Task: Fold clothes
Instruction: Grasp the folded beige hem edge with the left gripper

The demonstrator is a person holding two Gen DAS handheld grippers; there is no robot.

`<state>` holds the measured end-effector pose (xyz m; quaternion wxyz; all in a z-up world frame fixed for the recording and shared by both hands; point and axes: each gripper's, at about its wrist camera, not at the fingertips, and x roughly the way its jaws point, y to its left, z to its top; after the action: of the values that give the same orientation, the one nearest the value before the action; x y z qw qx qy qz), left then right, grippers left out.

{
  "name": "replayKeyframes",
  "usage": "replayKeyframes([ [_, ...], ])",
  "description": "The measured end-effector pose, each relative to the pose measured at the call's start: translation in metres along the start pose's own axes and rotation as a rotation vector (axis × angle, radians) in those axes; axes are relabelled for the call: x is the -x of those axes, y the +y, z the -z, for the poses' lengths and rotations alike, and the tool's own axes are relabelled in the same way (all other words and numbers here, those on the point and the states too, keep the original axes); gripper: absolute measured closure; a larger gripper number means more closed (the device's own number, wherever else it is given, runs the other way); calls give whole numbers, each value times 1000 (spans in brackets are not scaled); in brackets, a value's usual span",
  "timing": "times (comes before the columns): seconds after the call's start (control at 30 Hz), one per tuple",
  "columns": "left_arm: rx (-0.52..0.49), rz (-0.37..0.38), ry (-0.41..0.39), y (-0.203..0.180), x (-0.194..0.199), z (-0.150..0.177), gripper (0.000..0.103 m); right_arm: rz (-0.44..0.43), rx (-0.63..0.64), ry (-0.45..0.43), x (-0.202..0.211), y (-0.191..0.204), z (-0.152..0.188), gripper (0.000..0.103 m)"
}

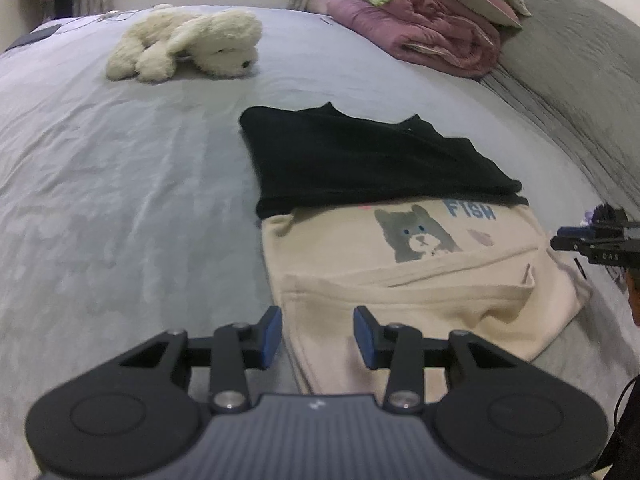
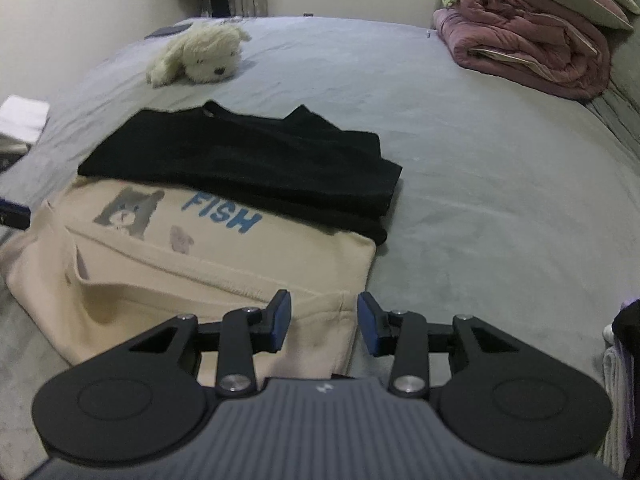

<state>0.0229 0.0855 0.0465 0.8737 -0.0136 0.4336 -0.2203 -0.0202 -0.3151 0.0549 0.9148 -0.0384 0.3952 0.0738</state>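
A folded cream sweatshirt (image 1: 420,280) (image 2: 192,272) with a grey cat print and blue "FISH" letters lies on the grey bed. Behind it, partly overlapping its far edge, lies a folded black garment (image 1: 360,160) (image 2: 248,164). My left gripper (image 1: 317,334) hovers open over the sweatshirt's near left corner, nothing between its blue pads. My right gripper (image 2: 323,326) hovers open over the near right corner, also holding nothing. The right gripper's black body (image 1: 596,240) shows at the right edge of the left wrist view.
A white plush dog (image 1: 188,44) (image 2: 200,56) lies at the far side of the grey bed (image 1: 120,200) (image 2: 500,180). A rolled pink quilt (image 1: 432,36) (image 2: 528,36) with a green blanket on top sits at the back right. A person's dark sleeve (image 1: 628,420) is at the right.
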Motion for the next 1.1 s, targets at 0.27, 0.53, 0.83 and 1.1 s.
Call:
replayKeyframes([
  [0.27,-61,-70,19,-9,-15,-1,88,49,31,29,-8,3,3,86],
  [0.53,-49,-76,-27,-7,-4,-5,97,69,10,4,-5,0,2,92],
  [0.83,15,-56,-40,2,-3,-9,97,75,-32,-14,-4,-8,-2,100],
  [1.1,29,-51,-20,5,-7,-8,96,33,8,-3,-1,1,0,61],
])
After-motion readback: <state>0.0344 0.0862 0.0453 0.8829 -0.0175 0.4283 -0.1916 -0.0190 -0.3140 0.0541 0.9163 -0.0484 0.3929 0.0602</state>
